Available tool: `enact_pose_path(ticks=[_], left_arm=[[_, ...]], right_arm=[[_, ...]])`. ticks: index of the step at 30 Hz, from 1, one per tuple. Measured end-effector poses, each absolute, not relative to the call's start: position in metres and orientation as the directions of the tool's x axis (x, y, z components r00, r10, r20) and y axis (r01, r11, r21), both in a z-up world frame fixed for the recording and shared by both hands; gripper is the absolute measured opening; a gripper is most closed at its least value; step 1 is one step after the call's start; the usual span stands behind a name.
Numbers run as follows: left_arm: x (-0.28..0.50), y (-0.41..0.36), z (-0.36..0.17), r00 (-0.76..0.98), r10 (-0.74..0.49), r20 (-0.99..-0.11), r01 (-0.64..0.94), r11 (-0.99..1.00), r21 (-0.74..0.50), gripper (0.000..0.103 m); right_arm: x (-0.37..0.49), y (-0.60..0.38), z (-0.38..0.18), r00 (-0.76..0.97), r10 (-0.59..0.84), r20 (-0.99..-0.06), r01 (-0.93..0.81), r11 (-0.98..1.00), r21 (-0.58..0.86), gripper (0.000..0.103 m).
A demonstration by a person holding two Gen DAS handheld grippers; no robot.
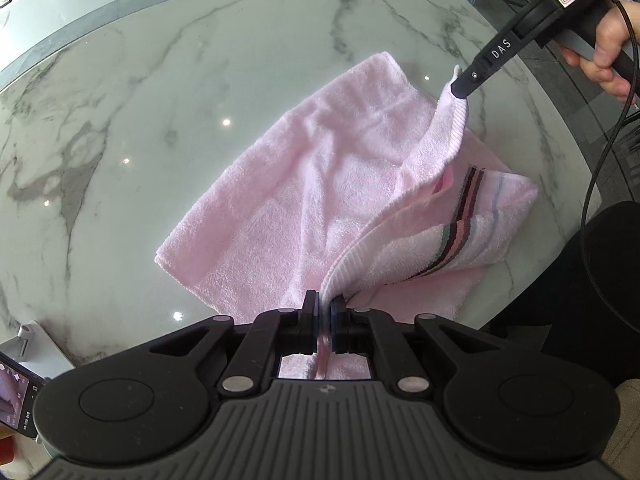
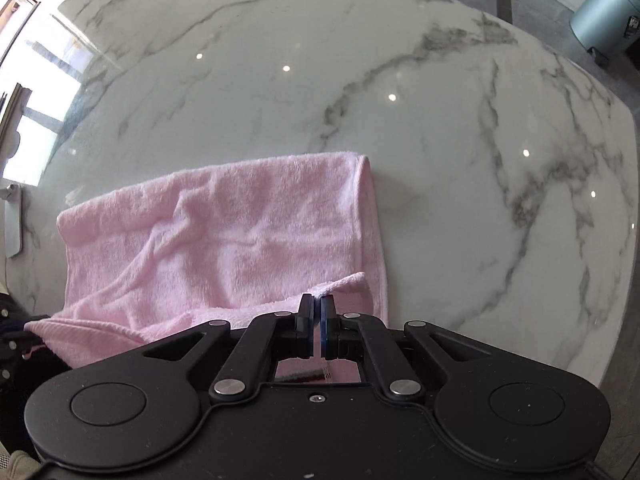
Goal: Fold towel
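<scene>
While both fingers pinch pink towel (image 1: 304, 184): glossy grey-veined marble table (image 2: 440, 140), blue bin (image 2: 608, 12).

Pink striped towel (image 1: 304, 184) — half-folded, edge lifted.

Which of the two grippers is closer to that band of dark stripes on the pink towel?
Left. The left gripper pinches the towel's edge just below the striped band; the right gripper holds the lifted corner farther off.
</scene>
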State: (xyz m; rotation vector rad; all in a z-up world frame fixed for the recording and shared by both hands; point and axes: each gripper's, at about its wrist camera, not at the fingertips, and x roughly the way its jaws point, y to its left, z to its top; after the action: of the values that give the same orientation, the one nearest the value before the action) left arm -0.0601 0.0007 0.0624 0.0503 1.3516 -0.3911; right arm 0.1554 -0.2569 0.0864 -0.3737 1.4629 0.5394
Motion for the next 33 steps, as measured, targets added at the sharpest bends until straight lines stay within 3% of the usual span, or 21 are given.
enact_pose_path(ticks=[10, 15, 24, 33], left_arm=[[-0.055, 0.005, 0.044, 0.128, -0.246, -0.961, 0.277, 0.939, -0.203, 0.005], [-0.053, 0.006, 0.037, 0.122, -0.226, -0.966, 0.271, 0.944, -0.187, 0.005], [-0.056, 0.005, 0.037, 0.124, -0.211, -0.97, 0.268, 0.948, -0.172, 0.005], [-0.057, 0.002, 0.037, 0.141, -0.2, -0.97, 0.293, 0.944, -0.152, 0.005]], right_arm=[[0.172, -0.275, 0.082, 0.065, 0.171, -0.983, -0.565, 0.818, 0.105, 0.021], [0.165, -0.295, 0.092, 0.031, 0.219, -0.975, -0.632, 0.76, 0.151, 0.021], [0.112, -0.292, 0.049, -0.064, 0.157, -0.985, -0.856, 0.498, 0.135, 0.021], [0.096, -0.269, 0.036, -0.017, 0.093, -0.995, -0.974, 0.222, 0.038, 0.021]])
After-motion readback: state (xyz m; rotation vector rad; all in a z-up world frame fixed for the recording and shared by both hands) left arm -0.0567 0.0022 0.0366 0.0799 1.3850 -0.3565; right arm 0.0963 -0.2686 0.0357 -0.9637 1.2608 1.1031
